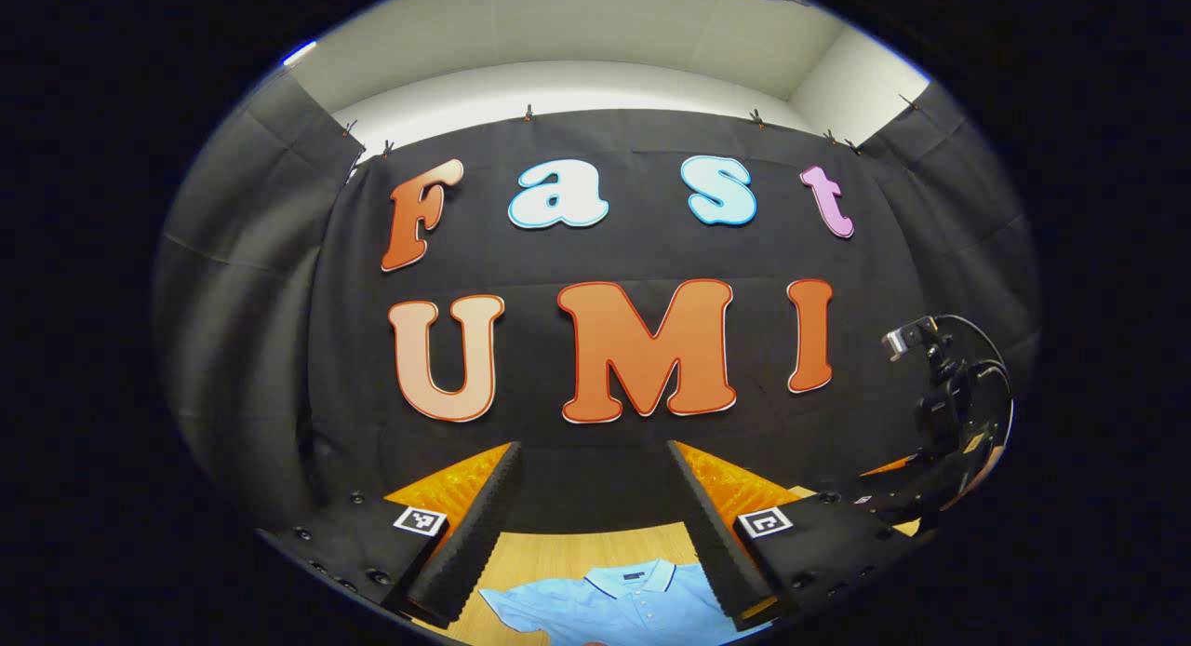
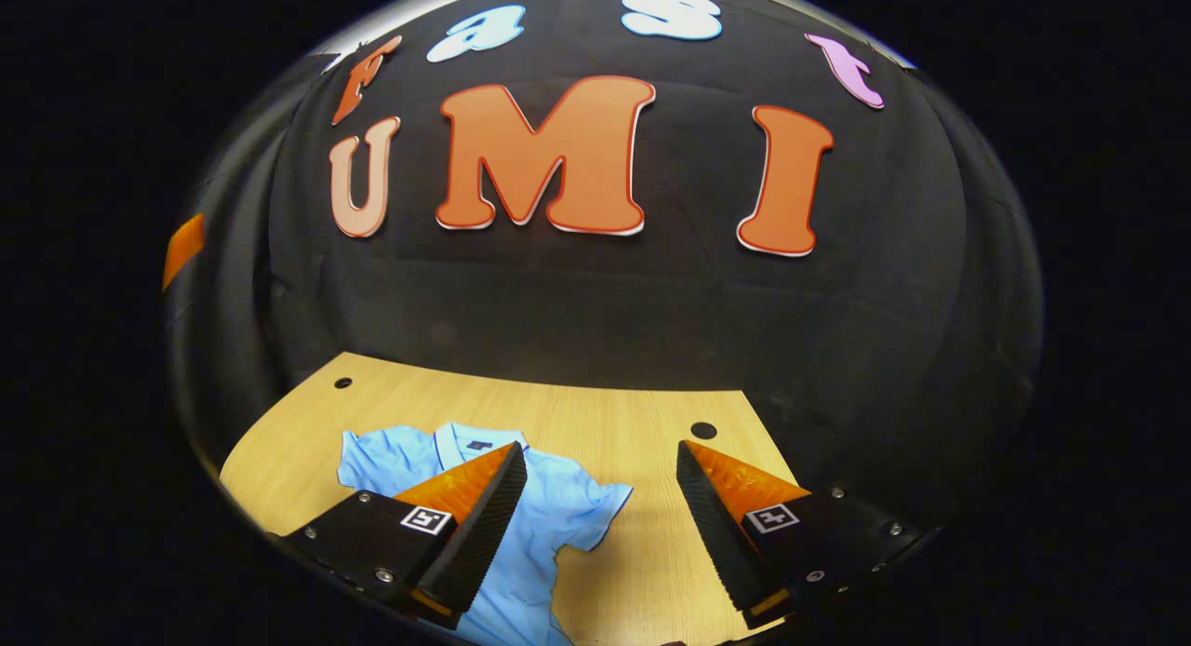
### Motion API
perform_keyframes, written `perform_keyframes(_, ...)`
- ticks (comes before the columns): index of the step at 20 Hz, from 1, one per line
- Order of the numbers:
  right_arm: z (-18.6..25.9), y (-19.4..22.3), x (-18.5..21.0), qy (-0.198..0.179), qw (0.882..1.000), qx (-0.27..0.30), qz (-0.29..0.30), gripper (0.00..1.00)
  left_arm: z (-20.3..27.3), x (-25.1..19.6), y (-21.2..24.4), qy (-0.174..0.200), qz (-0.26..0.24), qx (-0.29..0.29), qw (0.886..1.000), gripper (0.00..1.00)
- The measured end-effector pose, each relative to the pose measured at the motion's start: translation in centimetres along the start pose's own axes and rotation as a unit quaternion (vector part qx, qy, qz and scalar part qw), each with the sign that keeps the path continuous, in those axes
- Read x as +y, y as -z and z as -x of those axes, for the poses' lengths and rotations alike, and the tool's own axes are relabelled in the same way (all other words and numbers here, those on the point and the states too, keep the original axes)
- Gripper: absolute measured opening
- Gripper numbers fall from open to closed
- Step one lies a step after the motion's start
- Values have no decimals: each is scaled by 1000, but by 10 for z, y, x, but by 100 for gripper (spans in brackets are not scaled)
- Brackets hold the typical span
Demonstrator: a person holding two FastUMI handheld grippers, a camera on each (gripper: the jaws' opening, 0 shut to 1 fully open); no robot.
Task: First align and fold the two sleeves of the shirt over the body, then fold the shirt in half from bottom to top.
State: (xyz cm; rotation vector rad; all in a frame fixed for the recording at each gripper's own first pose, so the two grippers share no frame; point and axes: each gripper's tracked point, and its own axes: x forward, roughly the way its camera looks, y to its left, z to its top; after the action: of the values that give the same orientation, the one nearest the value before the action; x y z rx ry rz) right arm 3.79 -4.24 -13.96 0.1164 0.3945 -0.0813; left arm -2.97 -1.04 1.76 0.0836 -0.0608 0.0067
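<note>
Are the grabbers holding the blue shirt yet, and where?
No. The left gripper and the right gripper are both open above the shirt, which lies flat on the table.

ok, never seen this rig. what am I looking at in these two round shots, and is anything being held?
There is no robot arm here. A person holds a two-finger gripper in each hand, and a fisheye camera rides on each one, looking forward along its fingers.

The left gripper view shows the left gripper at the bottom, jaws apart, raised and facing the booth's black cloth wall. At its right edge, farther off, is the other gripper.

The right gripper view looks down more steeply past the right gripper, also wide apart.

On the wooden table lies a light blue polo shirt, collar toward the wall, sleeves not yet folded. Nothing is held: both grippers hover over it, empty.
</note>
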Motion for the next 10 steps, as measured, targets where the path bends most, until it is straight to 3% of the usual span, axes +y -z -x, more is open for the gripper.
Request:
perform_keyframes(6,-57,40,-11,-13,996,85,1,99,-8,-3,35,-21,17,45,999,98)
perform_keyframes(10,-86,76,-14,-17,988,156,13,98,-10,4,43,-41,5,61,997,95)
